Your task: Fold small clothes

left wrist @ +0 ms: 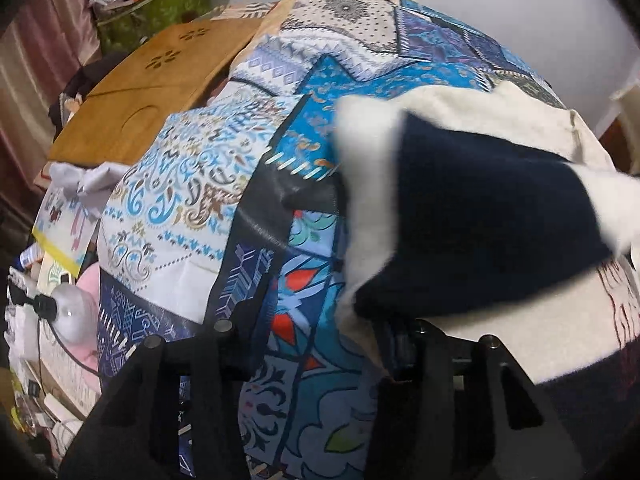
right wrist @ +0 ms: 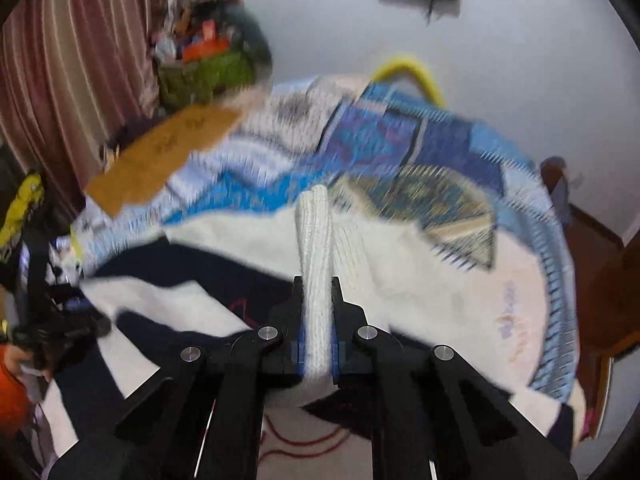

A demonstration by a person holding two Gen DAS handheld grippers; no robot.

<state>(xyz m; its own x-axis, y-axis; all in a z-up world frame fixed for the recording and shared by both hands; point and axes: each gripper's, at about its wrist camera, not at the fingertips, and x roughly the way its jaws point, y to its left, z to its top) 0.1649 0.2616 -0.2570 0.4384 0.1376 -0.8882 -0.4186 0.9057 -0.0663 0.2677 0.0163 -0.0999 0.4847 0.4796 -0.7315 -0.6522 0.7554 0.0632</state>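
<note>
A cream and navy small sweater [left wrist: 480, 216] lies on a bed with a blue patchwork bedspread [left wrist: 188, 184]. In the left wrist view the left gripper [left wrist: 320, 200] stands wide open: one black finger [left wrist: 304, 194] shows at the sweater's left edge, the other is hidden under the cloth. In the right wrist view the right gripper [right wrist: 317, 292] is shut on a white ribbed edge of the sweater [right wrist: 316, 248] and holds it lifted above the rest of the garment [right wrist: 420, 272]. The view is blurred by motion. The left gripper [right wrist: 60, 328] shows at the far left.
A wooden lap tray [left wrist: 152, 92] lies at the bed's far left. A green bag of clutter [left wrist: 160, 4] stands behind it by a striped curtain [right wrist: 80, 60]. Loose items and a bulb [left wrist: 72, 308] lie beside the bed. Wooden furniture [right wrist: 600, 272] stands at the right.
</note>
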